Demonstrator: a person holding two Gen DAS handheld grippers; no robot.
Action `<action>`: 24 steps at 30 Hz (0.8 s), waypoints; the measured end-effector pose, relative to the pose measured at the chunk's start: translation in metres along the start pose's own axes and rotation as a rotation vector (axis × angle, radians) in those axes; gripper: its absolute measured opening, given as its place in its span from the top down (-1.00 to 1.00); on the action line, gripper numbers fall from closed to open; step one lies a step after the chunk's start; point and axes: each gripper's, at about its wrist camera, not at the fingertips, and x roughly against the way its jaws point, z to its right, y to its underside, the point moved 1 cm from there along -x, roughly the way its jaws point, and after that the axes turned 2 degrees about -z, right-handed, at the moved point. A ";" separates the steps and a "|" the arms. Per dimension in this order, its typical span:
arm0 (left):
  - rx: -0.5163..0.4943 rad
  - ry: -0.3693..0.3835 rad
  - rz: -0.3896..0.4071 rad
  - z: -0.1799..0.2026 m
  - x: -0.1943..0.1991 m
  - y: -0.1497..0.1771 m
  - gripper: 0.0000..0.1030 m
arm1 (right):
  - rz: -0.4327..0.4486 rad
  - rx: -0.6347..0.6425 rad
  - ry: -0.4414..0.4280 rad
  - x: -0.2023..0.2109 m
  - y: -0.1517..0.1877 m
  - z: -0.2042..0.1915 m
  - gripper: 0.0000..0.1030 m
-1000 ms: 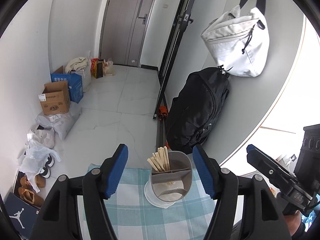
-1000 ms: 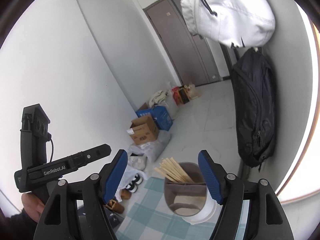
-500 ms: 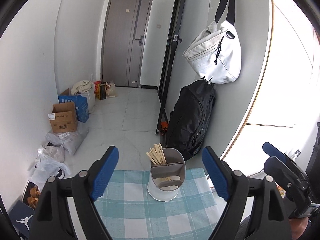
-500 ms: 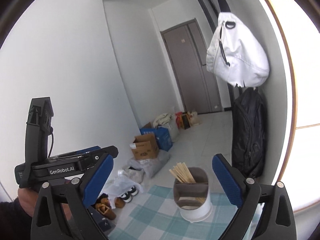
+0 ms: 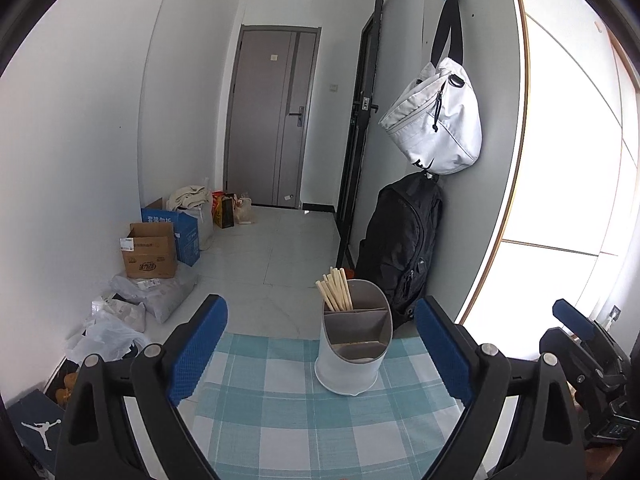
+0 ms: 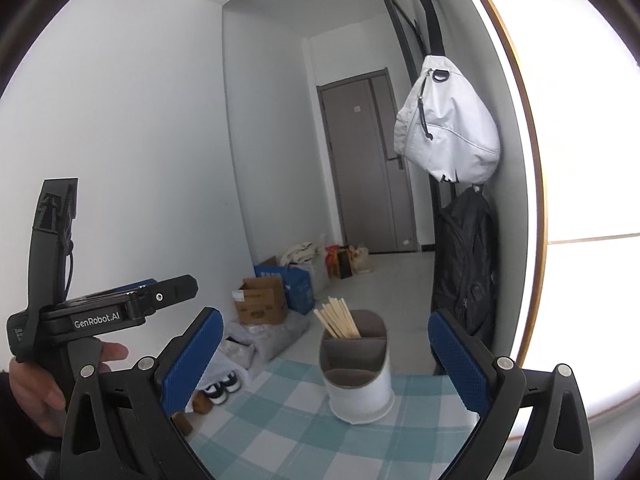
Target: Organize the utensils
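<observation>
A white utensil holder (image 5: 351,350) with a grey divided insert stands upright on the teal-and-white checked cloth (image 5: 280,420). Its rear compartment holds a bundle of pale wooden chopsticks (image 5: 334,289) — fanned leftward — sticking above the rim.

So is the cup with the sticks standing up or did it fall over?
Standing up. The utensil holder sits flat on its base on the checked tablecloth, open end up, and the chopsticks poke up out of its back compartment.
</observation>
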 end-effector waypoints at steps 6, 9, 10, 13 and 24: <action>-0.022 -0.045 -0.014 -0.006 -0.016 0.034 -0.79 | -0.004 0.012 0.053 -0.005 0.039 0.006 -1.00; -0.021 -0.059 -0.018 -0.011 -0.023 0.046 -0.79 | -0.016 0.017 0.065 -0.009 0.052 0.005 -1.00; -0.022 -0.061 -0.021 -0.011 -0.026 0.049 -0.79 | -0.020 0.019 0.062 -0.011 0.053 0.005 -1.00; -0.036 -0.070 -0.029 -0.010 -0.031 0.053 -0.79 | -0.001 0.037 0.064 -0.012 0.055 0.002 -1.00; -0.014 -0.093 -0.087 -0.018 -0.046 0.061 -0.79 | -0.047 -0.001 0.058 -0.032 0.067 0.006 -1.00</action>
